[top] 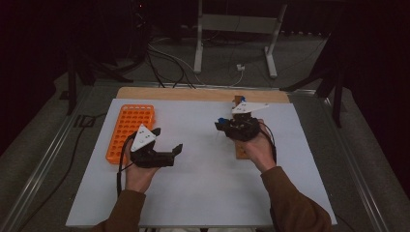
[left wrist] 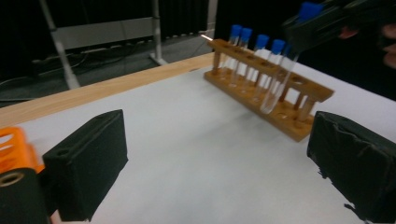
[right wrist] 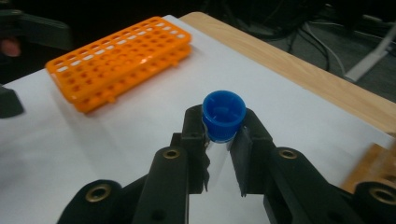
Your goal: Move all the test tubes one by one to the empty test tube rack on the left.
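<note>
My right gripper (top: 223,124) is shut on a clear test tube with a blue cap (right wrist: 224,114), just left of the wooden tube rack (top: 240,151). In the left gripper view that tube (left wrist: 279,79) hangs tilted in front of the wooden rack (left wrist: 299,126), where several more blue-capped tubes (left wrist: 243,46) stand. My left gripper (top: 168,140) is open with nothing between its pads (left wrist: 88,163), and it sits right of the orange tube rack (top: 130,130). The right gripper view has the orange rack (right wrist: 121,60) lying ahead with its holes bare.
A white sheet (top: 203,183) covers the table, with a strip of bare wood (top: 193,93) along the far edge. Cables (top: 164,58) and the legs of a stand (top: 198,43) are on the floor beyond.
</note>
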`<state>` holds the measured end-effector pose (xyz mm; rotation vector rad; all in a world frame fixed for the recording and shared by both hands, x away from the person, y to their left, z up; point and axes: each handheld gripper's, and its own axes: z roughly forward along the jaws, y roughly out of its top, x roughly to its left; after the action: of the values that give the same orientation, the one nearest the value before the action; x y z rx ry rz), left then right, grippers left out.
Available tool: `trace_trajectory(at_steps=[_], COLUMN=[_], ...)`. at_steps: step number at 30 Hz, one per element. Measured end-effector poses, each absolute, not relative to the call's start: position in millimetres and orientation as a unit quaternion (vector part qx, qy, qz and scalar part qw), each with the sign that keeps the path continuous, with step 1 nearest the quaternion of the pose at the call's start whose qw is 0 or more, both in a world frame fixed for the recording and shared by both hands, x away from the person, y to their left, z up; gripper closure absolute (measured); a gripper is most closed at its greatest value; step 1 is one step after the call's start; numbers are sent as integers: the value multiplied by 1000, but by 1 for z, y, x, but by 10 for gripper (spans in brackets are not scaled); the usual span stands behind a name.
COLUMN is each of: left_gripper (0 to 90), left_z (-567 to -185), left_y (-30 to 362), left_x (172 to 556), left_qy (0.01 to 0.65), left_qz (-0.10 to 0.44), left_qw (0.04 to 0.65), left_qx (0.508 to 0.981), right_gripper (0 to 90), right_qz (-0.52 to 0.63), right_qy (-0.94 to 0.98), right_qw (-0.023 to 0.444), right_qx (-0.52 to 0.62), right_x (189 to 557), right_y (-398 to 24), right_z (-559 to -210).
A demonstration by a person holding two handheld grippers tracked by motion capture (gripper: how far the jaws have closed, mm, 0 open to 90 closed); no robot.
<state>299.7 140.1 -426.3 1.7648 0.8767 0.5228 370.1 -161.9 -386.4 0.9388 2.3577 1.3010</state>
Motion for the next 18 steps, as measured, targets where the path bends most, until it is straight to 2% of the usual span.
trace_trajectory(at_steps=[11, 12, 13, 14, 15, 16, 17, 18], left_gripper=[234, 315, 315, 431, 431, 513, 513, 575], left_z=[-429, -430, -430, -431, -431, -432, -432, -433], left_y=[110, 106, 105, 103, 101, 100, 98, 96], left_x=[305, 306, 306, 307, 307, 308, 308, 308], left_qy=[338, 335, 335, 332, 330, 329, 327, 323], left_qz=[205, 205, 205, 204, 202, 199, 199, 199], left_qw=[517, 516, 517, 517, 518, 520, 522, 523], left_qx=[759, 762, 761, 762, 762, 762, 762, 764], right_gripper=[760, 760, 760, 760, 760, 759, 759, 760], right_qz=[455, 456, 456, 457, 457, 457, 457, 457], right_qy=[833, 835, 835, 837, 837, 839, 839, 841], right_qw=[110, 104, 104, 101, 101, 98, 98, 94], right_qx=[295, 290, 290, 283, 283, 278, 278, 275], right_x=[361, 359, 359, 358, 358, 357, 357, 356], right_y=[-122, -116, -116, -111, -111, -107, -107, -104], right_z=[-386, -385, -385, -385, -385, -385, -385, -385])
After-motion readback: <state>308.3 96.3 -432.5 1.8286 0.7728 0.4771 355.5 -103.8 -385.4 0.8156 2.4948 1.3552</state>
